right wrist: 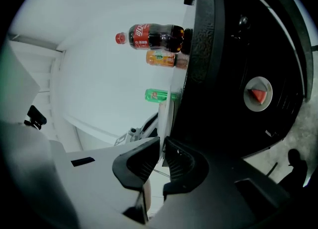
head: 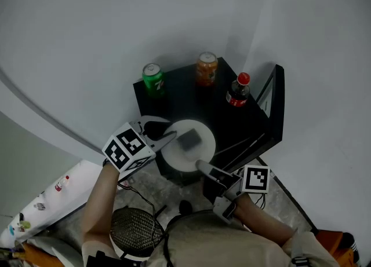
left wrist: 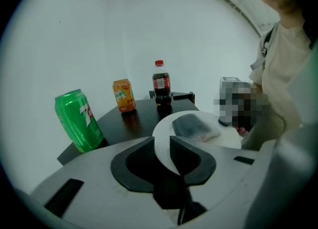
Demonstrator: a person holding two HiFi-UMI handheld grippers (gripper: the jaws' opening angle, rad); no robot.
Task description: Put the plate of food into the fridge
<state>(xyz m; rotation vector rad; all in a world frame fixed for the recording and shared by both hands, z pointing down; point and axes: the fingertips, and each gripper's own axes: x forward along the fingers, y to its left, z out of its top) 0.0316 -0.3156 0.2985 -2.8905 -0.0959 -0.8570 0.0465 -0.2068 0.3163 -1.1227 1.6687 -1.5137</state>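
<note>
Plate held at the front edge of the fridge top, with the open fridge below it

The white plate (head: 202,149), with its grey block of food (head: 189,139), sat level at the front edge of the black fridge top (head: 185,95). The right gripper (right wrist: 162,142) was pinched narrow on the plate's near right rim. The left gripper (left wrist: 161,141) stood wide with the left rim in its gap, not clamping. The right gripper therefore carried the plate. The fridge's mouth probably lay beneath the plate, facing the person, with the door (head: 276,106) swung open at the right edge. A green can (head: 153,79), an orange can (head: 206,69) and a cola bottle (head: 238,90) lined the back edge. The fridge stood in a corner of white walls on a speckled grey floor (head: 290,205).
</note>
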